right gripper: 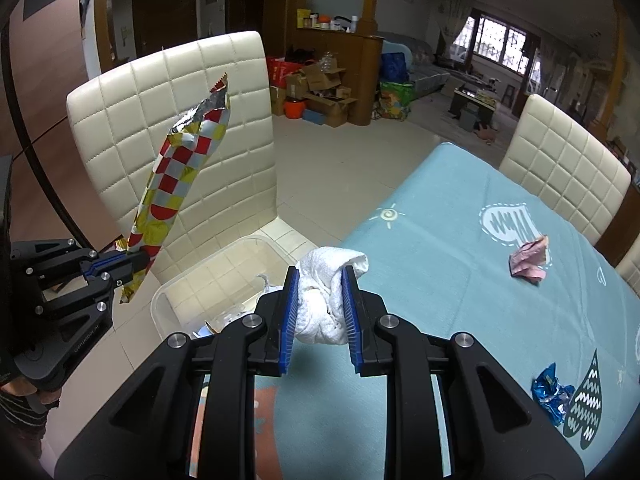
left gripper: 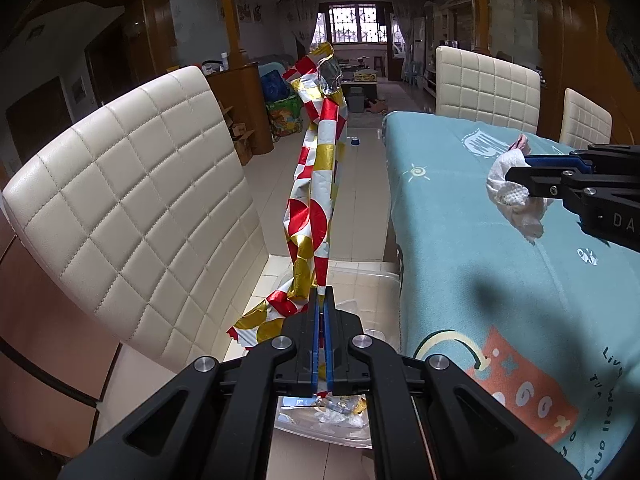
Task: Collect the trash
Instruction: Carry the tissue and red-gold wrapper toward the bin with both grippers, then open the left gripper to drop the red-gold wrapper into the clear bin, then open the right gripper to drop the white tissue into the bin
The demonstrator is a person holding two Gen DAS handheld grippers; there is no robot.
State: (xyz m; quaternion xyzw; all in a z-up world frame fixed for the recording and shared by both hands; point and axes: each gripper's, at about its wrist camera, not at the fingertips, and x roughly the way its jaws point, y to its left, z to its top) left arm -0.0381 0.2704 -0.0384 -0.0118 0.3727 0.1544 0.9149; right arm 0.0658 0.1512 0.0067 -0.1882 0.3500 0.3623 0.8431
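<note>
1. Bin (right gripper: 224, 272) on the floor, between chair (right gripper: 176, 128) at left and table (right gripper: 460, 248) at right.
2. Wrapper (right gripper: 176, 176) above the bin's left side — tissue (right gripper: 328, 300) over table's near-left edge.
3. Two scraps (right gripper: 528, 260) (right gripper: 550, 396) on the table, right.

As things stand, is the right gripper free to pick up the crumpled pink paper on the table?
Probably not yet. The right gripper is shut on a white paper towel, so its jaws are occupied. The crumpled pink paper lies unobstructed on the teal tablecloth; the towel would need dropping in the clear bin first.
</note>
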